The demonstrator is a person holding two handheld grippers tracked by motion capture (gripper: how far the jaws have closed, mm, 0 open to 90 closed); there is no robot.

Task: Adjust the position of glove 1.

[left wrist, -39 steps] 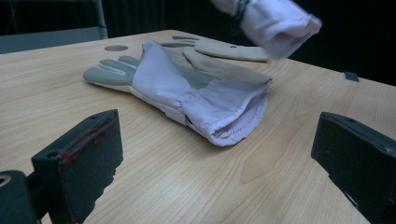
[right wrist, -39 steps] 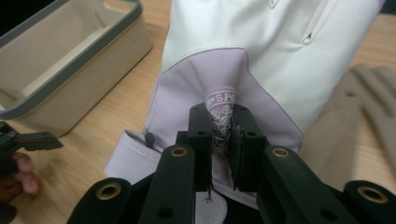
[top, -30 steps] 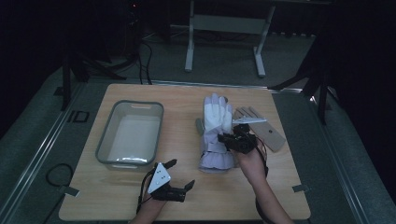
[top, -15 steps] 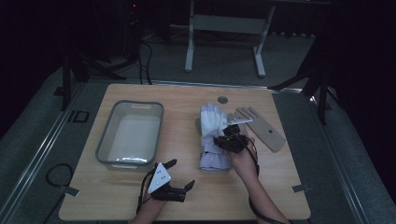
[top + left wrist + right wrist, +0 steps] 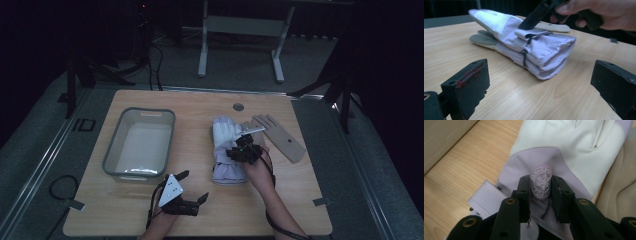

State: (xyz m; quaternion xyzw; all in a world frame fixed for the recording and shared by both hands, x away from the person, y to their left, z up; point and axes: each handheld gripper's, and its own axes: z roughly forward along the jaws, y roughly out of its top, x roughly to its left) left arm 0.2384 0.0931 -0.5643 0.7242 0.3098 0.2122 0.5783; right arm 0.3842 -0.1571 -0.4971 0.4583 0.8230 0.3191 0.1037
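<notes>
- On the left of the counter (image 5: 200, 105), the grey tub (image 5: 111, 159) is sitting empty, well apart from the work.
- My left tongs (image 5: 192, 189) are resting near the counter's front edge, jaws gaping wide and gripping nothing; through them I am looking across bare wood at the cuff end of the glove (image 5: 529, 50).
- In the middle, the glove (image 5: 227, 150), white and lilac, is lying flat with its fingers pointing away from me and its cuff toward me.
- My right tongs (image 5: 540, 195) are pointing down onto the glove's wrist strap, straddling the round logo tab (image 5: 541, 181); the jaws have just been opening, and the tab is standing between the pads (image 5: 557, 197), which no longer look pressed on it. I am reading them as open around it, not gripping.
- I judge I am letting go of the strap tab after working it.
- Next I am likely needing to lift the right tongs clear without snagging the tab, then take a fresh hold, perhaps at the cuff.
- To the right, just beside the glove, the flat wooden hand (image 5: 280, 136) is lying on the counter.
</notes>
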